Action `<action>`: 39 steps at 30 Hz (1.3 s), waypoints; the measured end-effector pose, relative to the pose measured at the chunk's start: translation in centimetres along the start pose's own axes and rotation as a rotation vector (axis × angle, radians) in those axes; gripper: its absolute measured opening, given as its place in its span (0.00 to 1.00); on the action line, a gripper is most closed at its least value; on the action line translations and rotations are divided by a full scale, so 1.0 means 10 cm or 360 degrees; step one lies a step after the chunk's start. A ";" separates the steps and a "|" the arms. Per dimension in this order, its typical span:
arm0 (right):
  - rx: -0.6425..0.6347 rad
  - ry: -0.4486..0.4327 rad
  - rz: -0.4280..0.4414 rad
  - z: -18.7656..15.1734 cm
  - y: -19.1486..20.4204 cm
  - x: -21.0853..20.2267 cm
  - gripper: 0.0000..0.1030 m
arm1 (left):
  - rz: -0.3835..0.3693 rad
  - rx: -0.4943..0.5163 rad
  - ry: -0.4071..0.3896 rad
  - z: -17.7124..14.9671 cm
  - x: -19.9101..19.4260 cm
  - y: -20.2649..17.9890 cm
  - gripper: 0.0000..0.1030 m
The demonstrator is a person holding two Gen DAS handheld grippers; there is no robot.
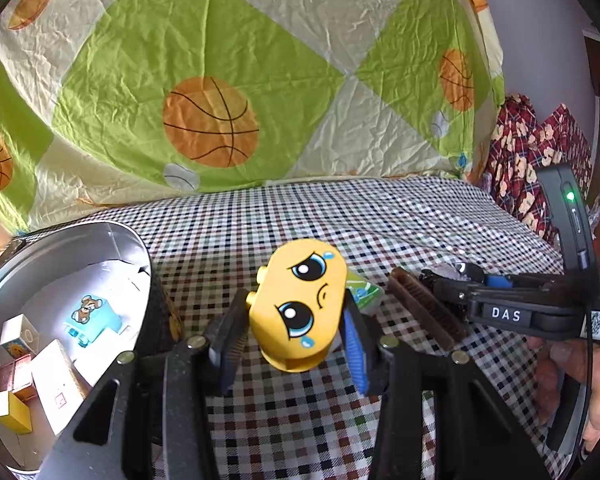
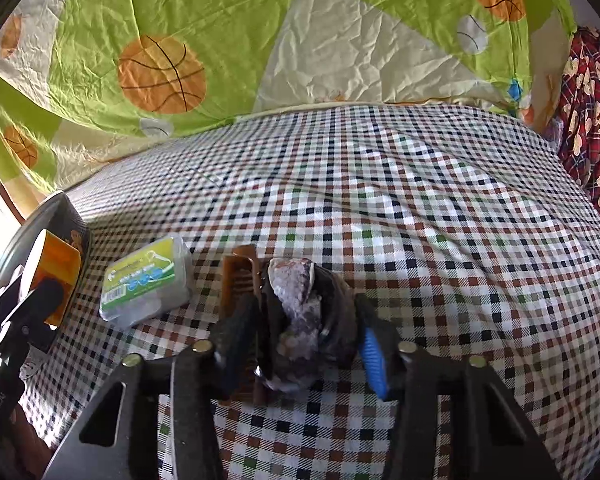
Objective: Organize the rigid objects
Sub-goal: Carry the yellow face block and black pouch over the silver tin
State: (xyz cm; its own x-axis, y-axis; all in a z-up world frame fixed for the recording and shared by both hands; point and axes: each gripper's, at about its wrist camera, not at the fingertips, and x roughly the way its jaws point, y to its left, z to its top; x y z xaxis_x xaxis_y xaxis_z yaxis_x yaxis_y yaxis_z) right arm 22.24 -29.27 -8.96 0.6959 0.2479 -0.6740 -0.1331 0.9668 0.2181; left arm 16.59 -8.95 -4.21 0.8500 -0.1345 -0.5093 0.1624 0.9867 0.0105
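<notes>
My left gripper (image 1: 292, 320) is shut on a yellow toy block with a crying face (image 1: 300, 304) and holds it above the checked cloth, just right of the round metal tin (image 1: 40, 240). The tin holds several small blocks, one light blue with a bear (image 1: 92, 316). My right gripper (image 2: 304, 340) is shut on a dark object with a grey-white crusted patch (image 2: 300, 312); it also shows in the left wrist view (image 1: 452, 280). A brown comb (image 2: 236, 280) lies beside it. A green-labelled clear box (image 2: 148, 280) lies on the cloth.
The checked cloth (image 2: 440, 220) covers the surface. A basketball-print quilt (image 1: 212, 120) hangs behind it. A red patterned fabric (image 1: 532, 152) lies at the far right. The tin also shows at the left edge of the right wrist view (image 2: 60, 208).
</notes>
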 end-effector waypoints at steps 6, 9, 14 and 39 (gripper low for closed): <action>-0.0017 -0.0033 -0.0004 0.01 0.03 -0.03 0.45 | 0.0014 0.0017 -0.0042 0.01 -0.04 -0.01 0.41; -0.0042 -0.0102 -0.0035 -0.01 0.06 -0.13 0.45 | 0.0016 -0.0005 -0.0050 0.01 -0.05 0.01 0.41; -0.0030 -0.0283 -0.0016 -0.05 0.07 -0.34 0.45 | 0.0025 -0.0039 -0.0100 -0.01 -0.11 0.05 0.41; -0.0037 -0.0665 0.0079 -0.29 0.38 -0.79 0.45 | 0.0137 -0.0091 -0.0325 -0.09 -0.46 0.18 0.41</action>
State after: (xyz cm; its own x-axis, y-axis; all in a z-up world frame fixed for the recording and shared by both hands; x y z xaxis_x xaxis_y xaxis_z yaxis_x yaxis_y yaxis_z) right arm 14.21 -27.35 -4.86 0.9141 0.2520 -0.3178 -0.1860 0.9567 0.2237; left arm 12.53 -6.48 -2.66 0.9441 -0.0598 -0.3241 0.0613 0.9981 -0.0057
